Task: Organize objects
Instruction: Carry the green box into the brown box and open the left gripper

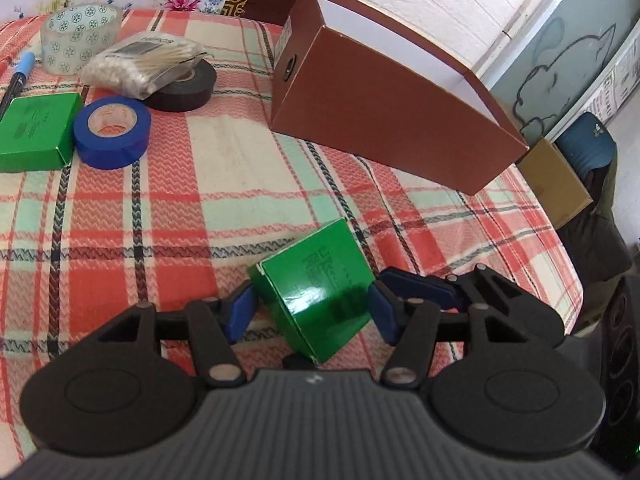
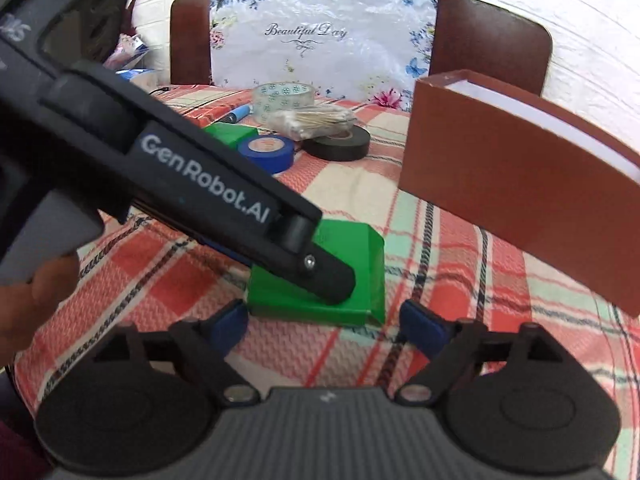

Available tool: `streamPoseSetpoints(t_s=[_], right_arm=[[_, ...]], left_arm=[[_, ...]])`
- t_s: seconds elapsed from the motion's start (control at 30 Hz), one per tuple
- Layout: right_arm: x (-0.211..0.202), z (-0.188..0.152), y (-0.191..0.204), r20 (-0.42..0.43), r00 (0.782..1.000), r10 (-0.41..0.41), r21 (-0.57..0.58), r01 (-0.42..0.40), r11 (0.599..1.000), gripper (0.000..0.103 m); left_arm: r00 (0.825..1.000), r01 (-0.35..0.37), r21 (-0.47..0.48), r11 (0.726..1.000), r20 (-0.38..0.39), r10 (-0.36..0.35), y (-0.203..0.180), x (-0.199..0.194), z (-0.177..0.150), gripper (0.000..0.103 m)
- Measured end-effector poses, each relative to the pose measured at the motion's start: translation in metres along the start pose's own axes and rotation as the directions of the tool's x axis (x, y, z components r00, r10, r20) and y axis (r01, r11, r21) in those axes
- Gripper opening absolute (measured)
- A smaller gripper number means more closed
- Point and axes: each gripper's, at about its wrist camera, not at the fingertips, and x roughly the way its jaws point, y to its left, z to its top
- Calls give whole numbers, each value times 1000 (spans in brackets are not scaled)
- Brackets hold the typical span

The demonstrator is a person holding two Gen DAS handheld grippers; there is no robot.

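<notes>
A small green box [image 1: 316, 288] lies on the plaid tablecloth [image 1: 160, 220], askew between the blue pads [image 1: 240, 312] of my left gripper [image 1: 312, 308]. The pads sit close beside it without clamping it. In the right wrist view the left gripper's finger [image 2: 336, 284] crosses over the same green box [image 2: 320, 280]. My right gripper [image 2: 324, 328] stands wide open just short of the box, with nothing between its fingers. One of its blue fingers [image 1: 416, 286] shows to the right of the box in the left wrist view. An open brown box [image 1: 380, 112] with a white inside stands behind, to the right.
At the back left lie a second green box [image 1: 36, 132], blue tape [image 1: 112, 132], black tape [image 1: 184, 88], a bag of cotton swabs [image 1: 140, 62], clear tape [image 1: 80, 36] and a blue marker [image 1: 16, 76]. Chair backs [image 2: 492, 40] stand beyond the table. A hand [image 2: 36, 292] holds the left gripper.
</notes>
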Motion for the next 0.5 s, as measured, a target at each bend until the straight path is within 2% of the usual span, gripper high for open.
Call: streamPoseSetpoints(t_s=[0.07, 0.1, 0.13, 0.2, 0.3, 0.4, 0.5], right_arm=[[4, 0, -3, 4, 1000, 17, 18, -17, 1000, 88], [5, 1, -3, 7, 999, 31, 19, -31, 999, 78], [5, 2, -2, 15, 999, 43, 16, -43, 999, 62], [-1, 3, -2, 48, 999, 16, 14, -17, 1000, 62], [-18, 15, -11, 154, 987, -55, 18, 53, 998, 62], [-32, 36, -33, 267, 952, -149, 45, 142, 989, 62], [-37, 57, -60, 340, 910, -235, 85, 219, 972, 62]], left_arm=[[1000, -12, -6, 1000, -1, 12, 0, 1, 0, 58], [1000, -4, -7, 1000, -8, 4, -2, 1, 1, 56], [1000, 12, -15, 1000, -21, -13, -3, 2, 4, 49], [998, 59, -12, 998, -34, -60, -12, 0, 16, 44], [995, 95, 100, 990, 26, -98, -38, -8, 45, 44], [987, 114, 203, 973, 87, -134, -68, -10, 82, 45], [979, 109, 289, 951, 137, -153, -94, 0, 114, 47]])
